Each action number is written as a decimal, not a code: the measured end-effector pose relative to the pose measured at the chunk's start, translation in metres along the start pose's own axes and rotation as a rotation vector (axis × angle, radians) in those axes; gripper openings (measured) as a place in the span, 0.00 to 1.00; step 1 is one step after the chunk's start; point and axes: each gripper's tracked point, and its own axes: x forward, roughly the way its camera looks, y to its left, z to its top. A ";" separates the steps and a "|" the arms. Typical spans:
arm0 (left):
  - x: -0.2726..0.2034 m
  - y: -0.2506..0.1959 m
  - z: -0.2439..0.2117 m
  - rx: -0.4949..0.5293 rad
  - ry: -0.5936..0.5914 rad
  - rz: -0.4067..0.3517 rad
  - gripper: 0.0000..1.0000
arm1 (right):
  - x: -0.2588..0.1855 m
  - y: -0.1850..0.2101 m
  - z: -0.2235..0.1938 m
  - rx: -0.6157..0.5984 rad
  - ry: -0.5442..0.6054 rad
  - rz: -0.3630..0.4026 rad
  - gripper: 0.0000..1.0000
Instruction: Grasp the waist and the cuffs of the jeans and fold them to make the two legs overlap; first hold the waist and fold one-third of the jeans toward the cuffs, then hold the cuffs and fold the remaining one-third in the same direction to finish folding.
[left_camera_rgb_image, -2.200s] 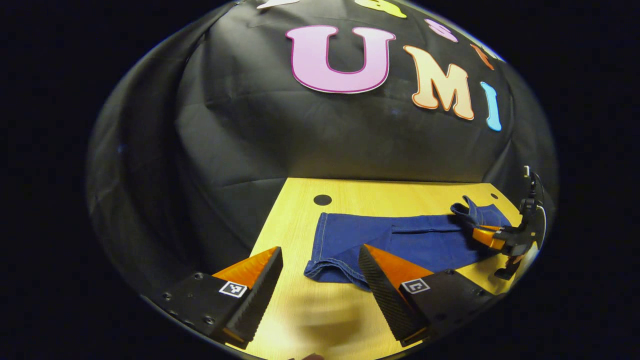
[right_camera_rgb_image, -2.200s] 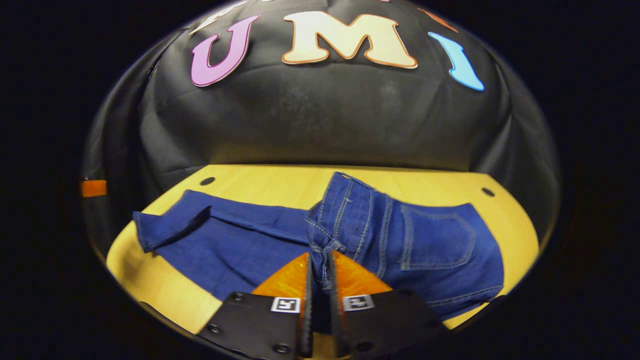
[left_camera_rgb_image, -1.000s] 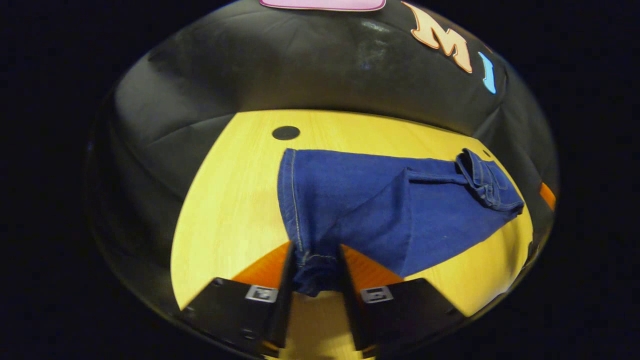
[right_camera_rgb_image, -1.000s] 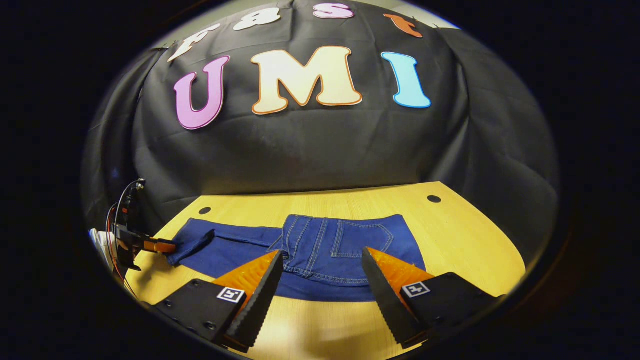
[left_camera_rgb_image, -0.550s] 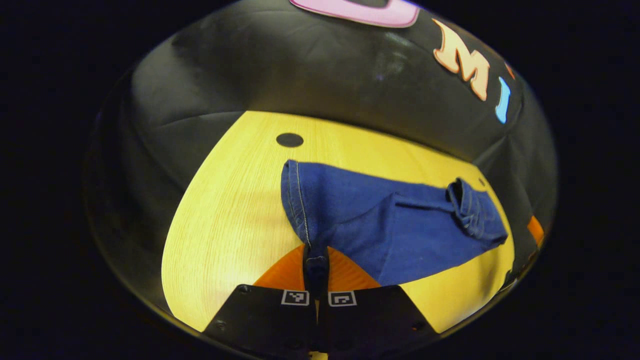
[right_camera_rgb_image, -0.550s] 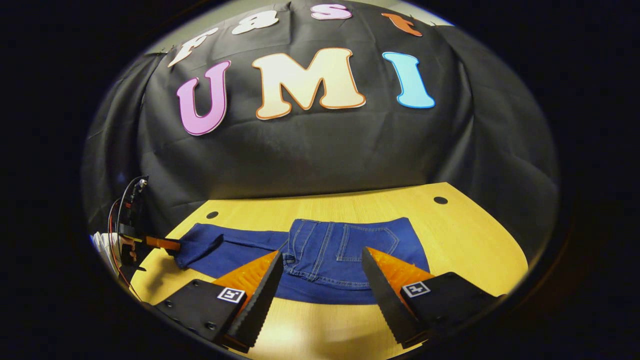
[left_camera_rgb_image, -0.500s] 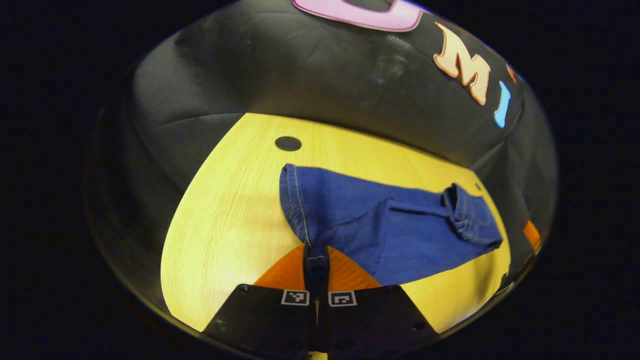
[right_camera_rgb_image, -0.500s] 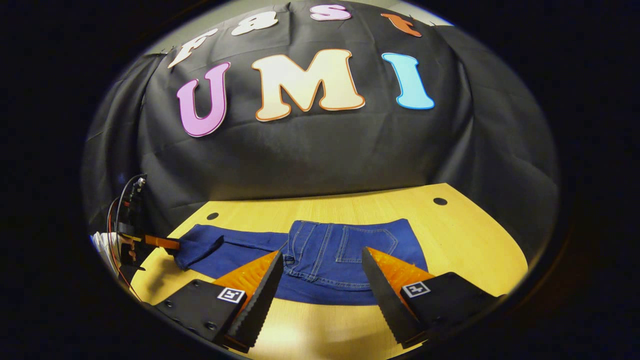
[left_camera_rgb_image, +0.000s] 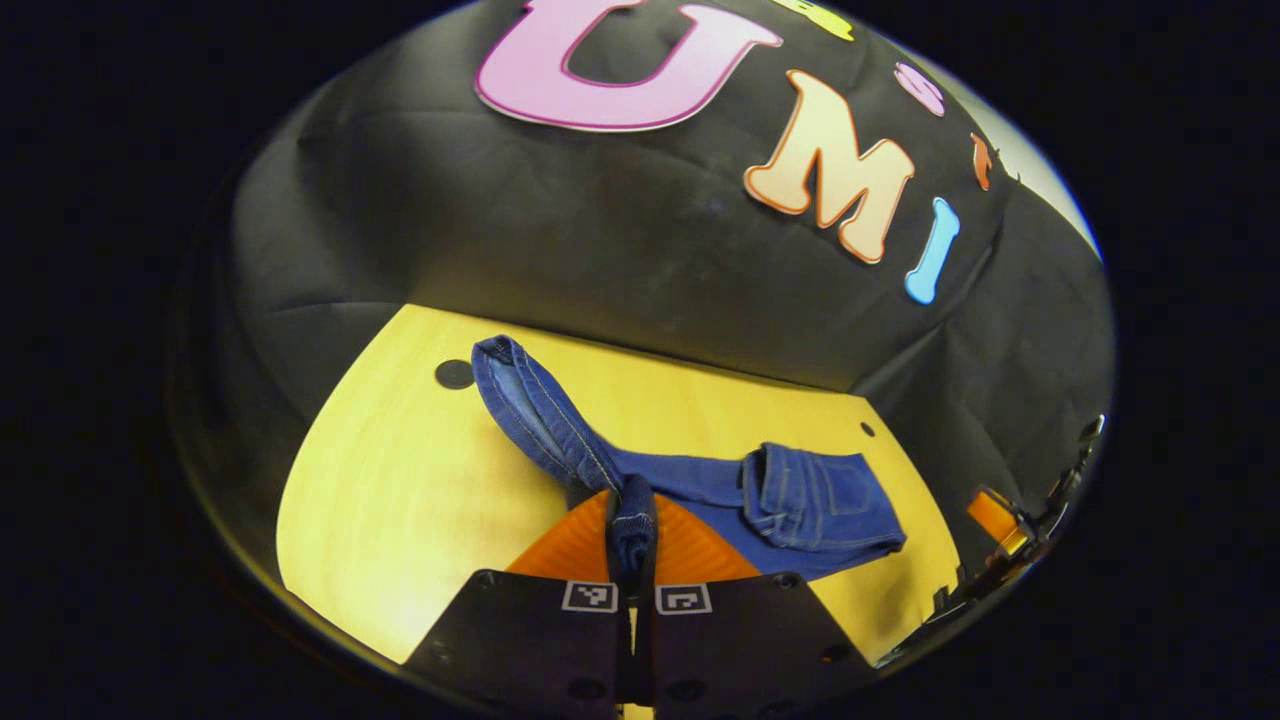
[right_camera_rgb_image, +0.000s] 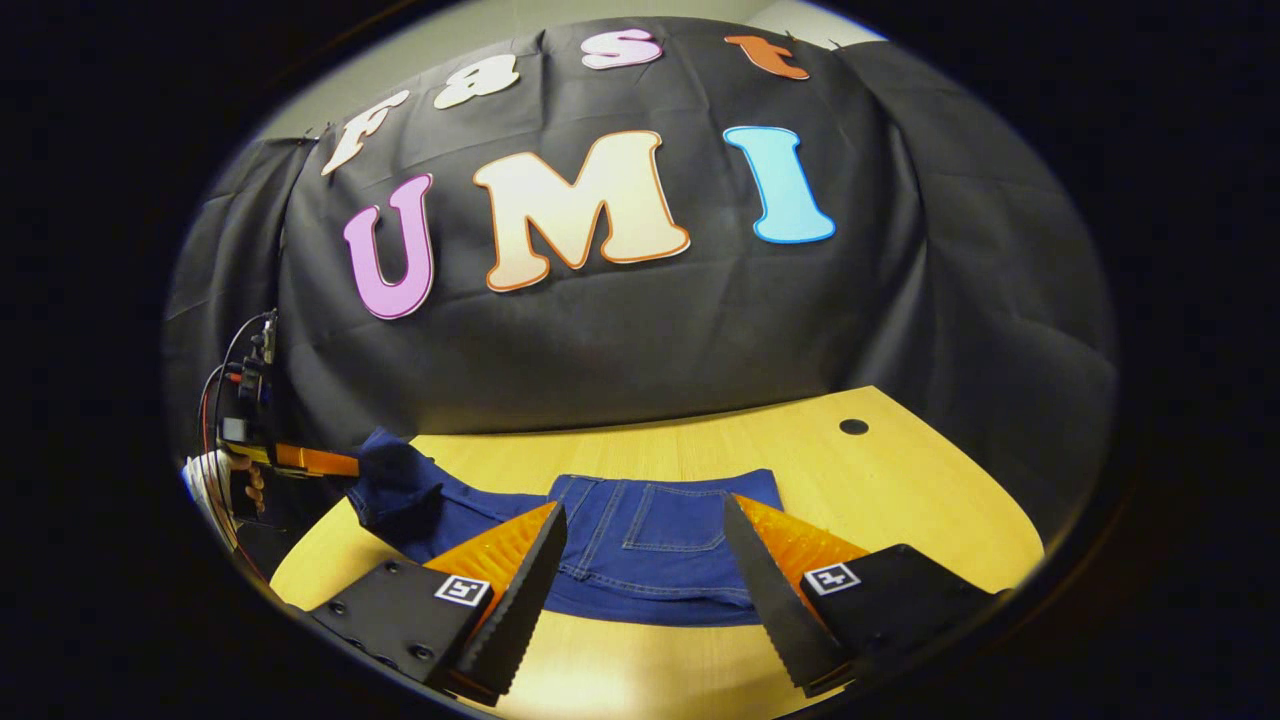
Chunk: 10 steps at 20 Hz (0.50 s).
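While the left gripper (left_camera_rgb_image: 632, 540) pinches the cuffs (left_camera_rgb_image: 632, 522) of the jeans (left_camera_rgb_image: 800, 495) between its pressed-together fingers and lifts that end clear of the desk (left_camera_rgb_image: 400, 500), the waist section (right_camera_rgb_image: 650, 545) lies folded flat on the wood. Nearer the front edge, the right gripper (right_camera_rgb_image: 645, 570) hovers with fingers spread wide, holding nothing, the jeans just beyond them.
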 end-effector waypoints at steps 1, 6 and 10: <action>0.003 -0.019 0.006 -0.001 -0.006 -0.021 0.00 | -0.003 -0.008 0.005 -0.004 -0.002 0.002 0.98; 0.024 -0.099 0.017 0.041 -0.038 -0.076 0.00 | -0.019 -0.051 0.019 0.008 -0.015 0.010 0.98; 0.044 -0.161 0.014 0.089 -0.045 -0.132 0.00 | -0.034 -0.087 0.027 -0.002 -0.023 -0.002 0.98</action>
